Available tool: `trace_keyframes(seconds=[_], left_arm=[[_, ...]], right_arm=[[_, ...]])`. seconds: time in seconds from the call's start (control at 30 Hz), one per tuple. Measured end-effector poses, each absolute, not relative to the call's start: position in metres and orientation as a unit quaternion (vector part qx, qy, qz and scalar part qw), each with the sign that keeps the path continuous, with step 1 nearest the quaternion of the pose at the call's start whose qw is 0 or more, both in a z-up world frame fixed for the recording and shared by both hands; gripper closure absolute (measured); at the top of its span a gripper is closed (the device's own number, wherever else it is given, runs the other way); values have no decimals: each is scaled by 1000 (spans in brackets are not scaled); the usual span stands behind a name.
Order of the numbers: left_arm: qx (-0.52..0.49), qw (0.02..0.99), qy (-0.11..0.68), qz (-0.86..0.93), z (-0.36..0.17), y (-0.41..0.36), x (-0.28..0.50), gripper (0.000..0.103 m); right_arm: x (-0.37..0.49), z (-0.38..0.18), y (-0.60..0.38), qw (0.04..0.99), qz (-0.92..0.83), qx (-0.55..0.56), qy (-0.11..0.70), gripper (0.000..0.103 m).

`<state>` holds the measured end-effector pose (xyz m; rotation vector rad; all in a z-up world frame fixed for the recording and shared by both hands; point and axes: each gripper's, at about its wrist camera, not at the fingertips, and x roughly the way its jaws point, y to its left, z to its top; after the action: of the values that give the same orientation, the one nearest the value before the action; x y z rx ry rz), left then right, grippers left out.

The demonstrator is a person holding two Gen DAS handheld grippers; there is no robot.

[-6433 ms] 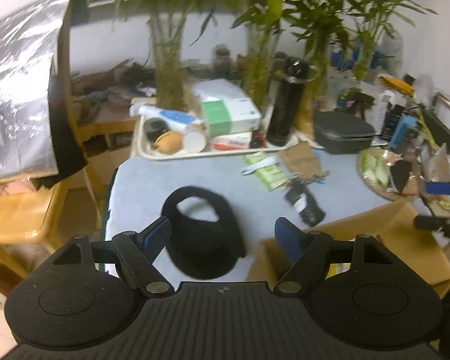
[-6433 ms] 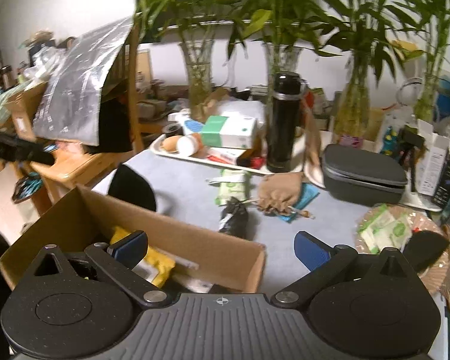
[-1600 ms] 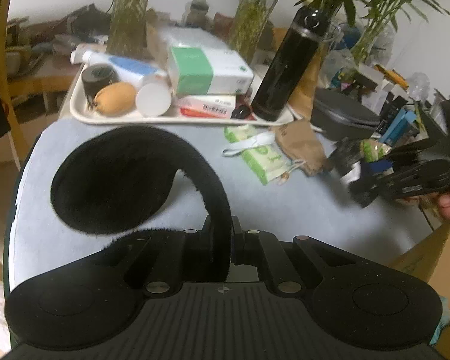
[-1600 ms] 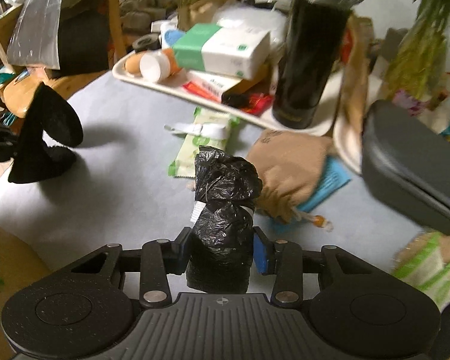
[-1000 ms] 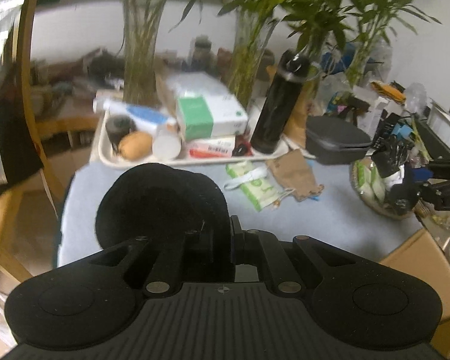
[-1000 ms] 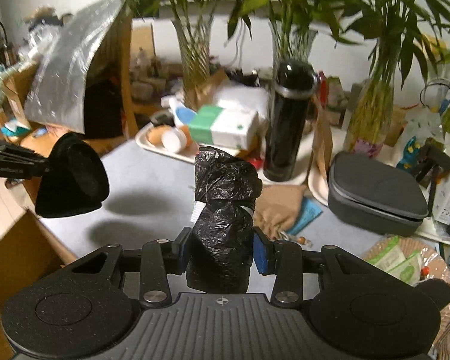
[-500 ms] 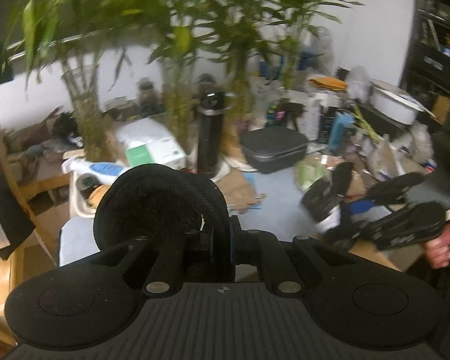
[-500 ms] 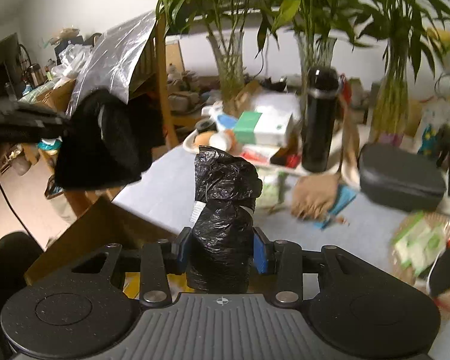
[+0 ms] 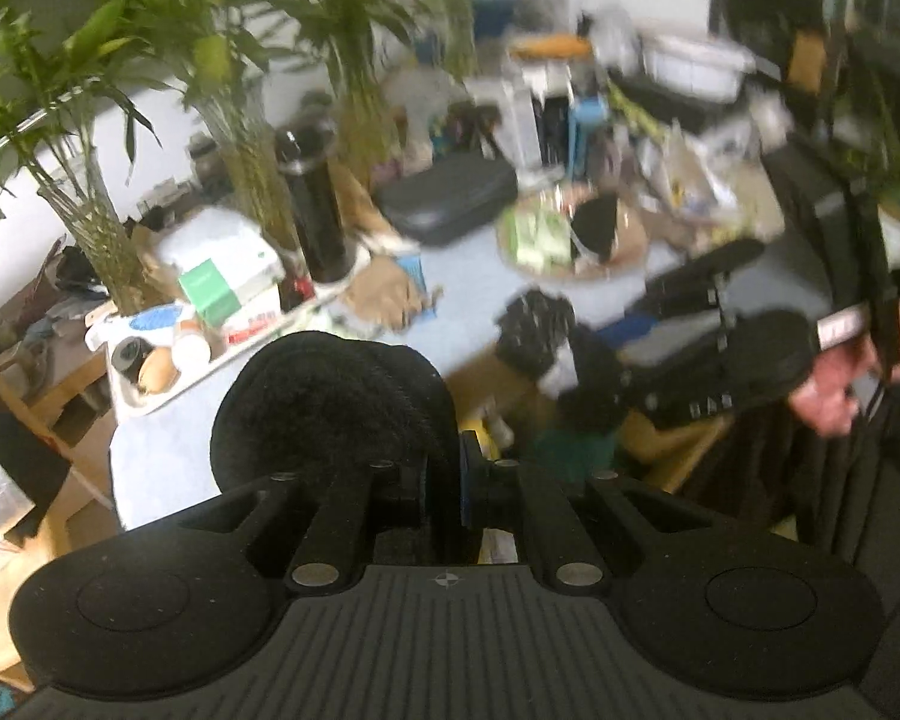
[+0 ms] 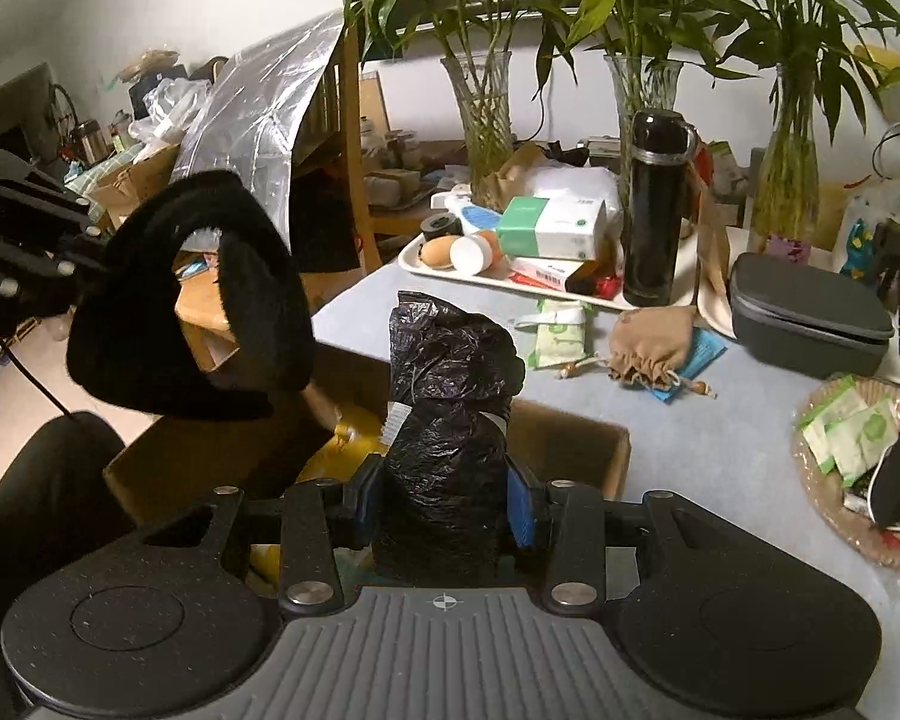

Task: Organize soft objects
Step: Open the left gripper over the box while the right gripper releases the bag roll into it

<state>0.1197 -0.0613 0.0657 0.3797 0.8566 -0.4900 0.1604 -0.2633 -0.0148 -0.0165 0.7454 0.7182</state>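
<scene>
My left gripper [image 9: 447, 480] is shut on the band of black fuzzy earmuffs [image 9: 330, 402], held up in the air. In the right wrist view the earmuffs [image 10: 192, 300] hang from that gripper [image 10: 93, 252] over the left end of an open cardboard box [image 10: 570, 438]. My right gripper [image 10: 444, 498] is shut on a crumpled black plastic bag roll [image 10: 450, 396], above the box's inside. In the blurred left wrist view, the right gripper [image 9: 606, 360] carries the bag roll [image 9: 534, 330] over the box [image 9: 492, 378]. A hand [image 9: 834, 384] holds it.
A yellow item [image 10: 348, 444] lies in the box. On the blue-grey table [image 10: 720, 450] stand a white tray [image 10: 426, 267] of bottles and boxes, a black flask [image 10: 654, 210], a grey case [image 10: 810, 312], a tan pouch [image 10: 648, 342], a wicker plate [image 10: 822, 498] and plant vases.
Both grippers have swung from over the table toward the cardboard box, each still holding its load. The left one rose and rolled, and the right gripper now shows close in its view.
</scene>
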Motion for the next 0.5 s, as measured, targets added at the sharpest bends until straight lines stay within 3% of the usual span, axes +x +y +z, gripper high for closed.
trace_keyframes(seconds=[0.13, 0.17, 0.2, 0.27, 0.3, 0.5], left_arm=[[190, 845, 440, -237, 50, -72, 118, 91], [184, 839, 448, -248, 44, -74, 119, 86], [175, 835, 457, -252, 37, -75, 120, 68], [151, 840, 462, -244, 28, -74, 120, 46], [133, 846, 458, -240, 24, -71, 119, 41], [49, 874, 421, -238, 27, -49, 105, 40]], right_arm=[[156, -17, -264, 868, 339, -8, 362, 59], [156, -18, -265, 867, 340, -5, 364, 59], [156, -19, -266, 866, 340, -2, 366, 59], [156, -20, -268, 867, 335, 1, 369, 59], [156, -21, -268, 867, 335, 3, 370, 59], [158, -20, -273, 869, 326, 14, 371, 59]])
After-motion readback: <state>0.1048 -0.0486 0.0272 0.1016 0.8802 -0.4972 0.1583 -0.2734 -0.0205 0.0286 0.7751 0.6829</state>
